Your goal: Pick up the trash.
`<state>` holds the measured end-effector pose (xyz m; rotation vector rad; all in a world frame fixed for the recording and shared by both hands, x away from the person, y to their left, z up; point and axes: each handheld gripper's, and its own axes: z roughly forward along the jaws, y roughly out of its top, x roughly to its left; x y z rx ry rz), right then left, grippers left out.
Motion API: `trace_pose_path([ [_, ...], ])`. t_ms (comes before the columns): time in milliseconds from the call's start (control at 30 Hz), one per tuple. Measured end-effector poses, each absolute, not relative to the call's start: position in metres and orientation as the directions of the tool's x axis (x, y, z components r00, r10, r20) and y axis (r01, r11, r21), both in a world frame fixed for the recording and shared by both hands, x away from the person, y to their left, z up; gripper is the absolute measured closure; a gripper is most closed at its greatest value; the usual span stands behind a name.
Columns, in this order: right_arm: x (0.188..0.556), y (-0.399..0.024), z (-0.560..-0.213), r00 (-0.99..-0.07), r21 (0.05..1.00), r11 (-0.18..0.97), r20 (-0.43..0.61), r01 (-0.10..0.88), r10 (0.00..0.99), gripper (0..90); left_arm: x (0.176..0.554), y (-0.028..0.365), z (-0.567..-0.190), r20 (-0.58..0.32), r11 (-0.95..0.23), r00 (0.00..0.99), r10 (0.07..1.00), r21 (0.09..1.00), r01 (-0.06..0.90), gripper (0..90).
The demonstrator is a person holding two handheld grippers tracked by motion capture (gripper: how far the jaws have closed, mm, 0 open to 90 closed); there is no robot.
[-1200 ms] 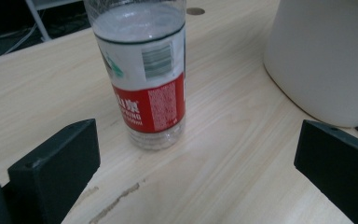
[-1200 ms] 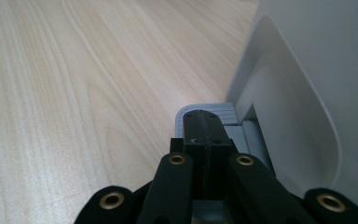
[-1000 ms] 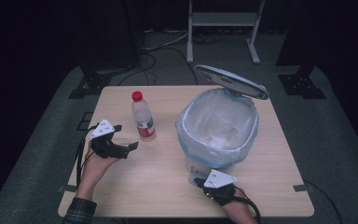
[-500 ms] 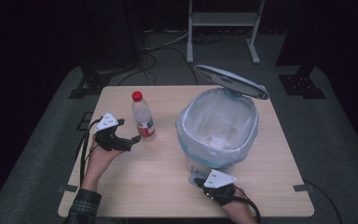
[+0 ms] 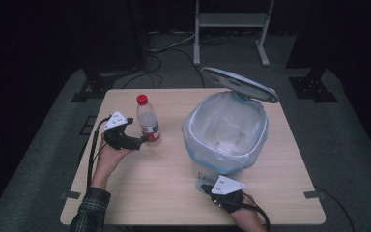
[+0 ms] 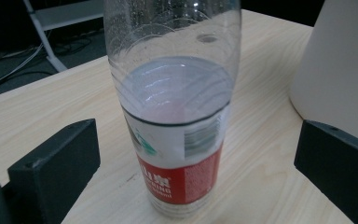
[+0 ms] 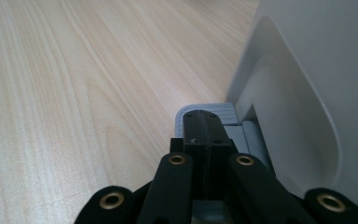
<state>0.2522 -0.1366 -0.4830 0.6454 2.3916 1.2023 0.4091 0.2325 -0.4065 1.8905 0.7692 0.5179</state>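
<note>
We see our right hand-held gripper (image 7: 206, 126), jaws pressed together, resting on the bin's grey pedal (image 7: 200, 112) above the table (image 7: 74, 93).

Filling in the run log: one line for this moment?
left gripper: open, fingers around bottle | right gripper: shut, on bin pedal | lid: up

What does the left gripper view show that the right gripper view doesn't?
The left gripper view shows a clear plastic bottle with a red-and-white label standing upright between that left gripper's open black jaws, not yet touched, partly filled with liquid. The right gripper view shows the right gripper, jaws shut, resting on the grey foot pedal at the bin's base. Both show the light wooden table and the white pedal bin's wall.
</note>
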Motion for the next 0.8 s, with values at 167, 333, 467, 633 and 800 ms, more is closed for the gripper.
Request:
trace_pose_path([
  [167, 0.252, -0.137, -0.483, -0.82, 0.819, 0.527, -0.133, 0.225, 0.556, 90.0, 0.415, 0.23, -0.407, 0.019, -0.301, 0.709, 0.704, 0.913, 0.274, 0.0],
  [333, 0.252, -0.137, -0.483, -0.819, 0.819, 0.527, -0.131, 0.227, 0.558, 90.0, 0.422, 0.225, -0.407, 0.025, -0.313, 0.715, 0.698, 0.909, 0.274, 0.0],
  [467, 0.252, -0.137, -0.483, -0.819, 0.819, 0.526, -0.13, 0.229, 0.559, 90.0, 0.426, 0.221, -0.406, 0.03, -0.317, 0.718, 0.695, 0.91, 0.269, 0.0],
  [633, 0.252, -0.137, -0.483, -0.819, 0.819, 0.527, -0.131, 0.228, 0.558, 90.0, 0.431, 0.221, -0.408, 0.023, -0.301, 0.714, 0.7, 0.916, 0.266, 0.0],
  [800, 0.252, -0.137, -0.483, -0.819, 0.819, 0.526, -0.131, 0.228, 0.558, 90.0, 0.437, 0.22, -0.414, 0.011, -0.292, 0.715, 0.699, 0.917, 0.271, 0.0],
])
